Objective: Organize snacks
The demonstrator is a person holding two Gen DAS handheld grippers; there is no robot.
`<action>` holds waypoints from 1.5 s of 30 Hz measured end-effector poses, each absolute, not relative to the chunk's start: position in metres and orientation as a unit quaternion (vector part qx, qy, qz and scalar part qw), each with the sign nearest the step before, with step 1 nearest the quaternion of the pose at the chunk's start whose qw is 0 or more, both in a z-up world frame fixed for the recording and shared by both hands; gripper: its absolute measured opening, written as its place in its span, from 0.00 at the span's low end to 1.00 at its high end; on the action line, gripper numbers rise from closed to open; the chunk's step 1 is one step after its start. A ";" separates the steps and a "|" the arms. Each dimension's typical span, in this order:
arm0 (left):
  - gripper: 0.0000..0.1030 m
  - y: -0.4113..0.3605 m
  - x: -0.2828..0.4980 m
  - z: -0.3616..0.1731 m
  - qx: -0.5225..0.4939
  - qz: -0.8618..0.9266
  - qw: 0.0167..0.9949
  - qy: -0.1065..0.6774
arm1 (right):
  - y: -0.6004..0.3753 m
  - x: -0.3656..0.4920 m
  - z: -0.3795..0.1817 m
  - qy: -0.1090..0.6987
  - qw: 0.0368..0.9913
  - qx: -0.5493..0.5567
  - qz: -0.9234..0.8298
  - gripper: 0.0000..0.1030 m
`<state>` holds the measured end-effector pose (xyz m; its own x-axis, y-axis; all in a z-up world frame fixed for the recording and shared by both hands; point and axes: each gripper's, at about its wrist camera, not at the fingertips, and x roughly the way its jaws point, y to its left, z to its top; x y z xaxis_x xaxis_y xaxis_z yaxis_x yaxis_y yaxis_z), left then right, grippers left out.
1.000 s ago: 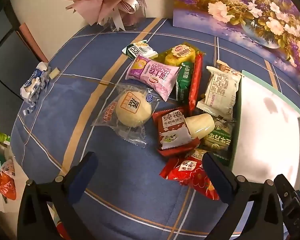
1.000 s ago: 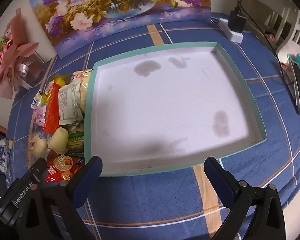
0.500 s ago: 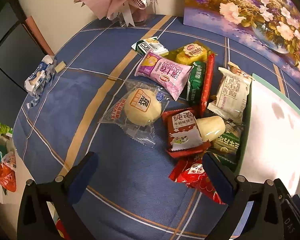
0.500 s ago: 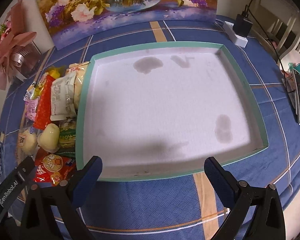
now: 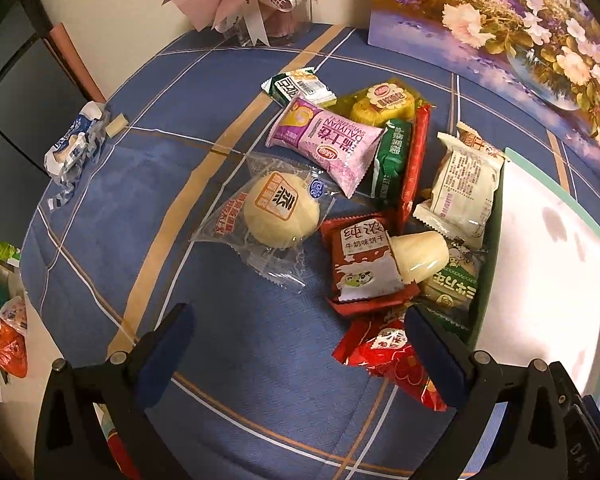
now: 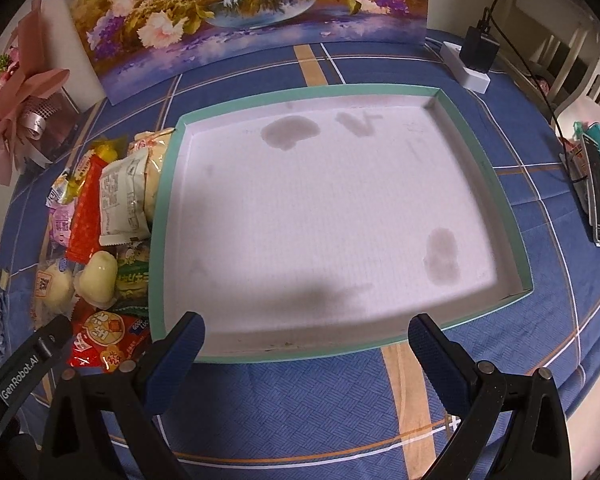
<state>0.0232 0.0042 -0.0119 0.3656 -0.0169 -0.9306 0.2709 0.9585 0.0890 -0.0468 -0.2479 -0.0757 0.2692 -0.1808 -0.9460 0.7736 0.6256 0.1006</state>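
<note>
since both the left gripper and right gripper hang with jaws spread and empty, the light, crinkly snacks heaped on the tabletop beside the tray look best pinched by their sealed edges.

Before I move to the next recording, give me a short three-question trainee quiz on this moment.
1. True or false: the green-rimmed tray already holds snacks.
2. Multiple choice: which snack lies closest to the left claw? A) the pink packet B) the red festive packet C) the yellow cake pack
3. Fill in: the snack pile lies on the blue tablecloth, against the tray's ____ side as the right wrist view shows it.

Key
1. False; only stains mark its white floor.
2. B; it sits beside the claw's right finger.
3. Left.

Both the left claw and the right claw are open and empty.
</note>
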 end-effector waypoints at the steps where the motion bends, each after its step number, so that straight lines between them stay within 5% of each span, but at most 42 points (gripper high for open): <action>1: 1.00 0.004 0.023 -0.012 0.115 -0.089 0.818 0.556 | -0.248 -0.047 -0.075 0.511 0.743 0.289 -0.322 1.00; 45: 1.00 0.028 0.037 -0.002 0.072 -0.093 0.820 0.561 | -0.231 -0.035 -0.061 0.496 0.767 0.266 -0.309 1.00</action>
<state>0.0368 0.0277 -0.0019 0.3541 -0.0712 -0.9325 0.2330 0.9724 0.0143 -0.0349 -0.2312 -0.0605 0.3168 -0.2112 -0.9247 0.7378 0.6675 0.1003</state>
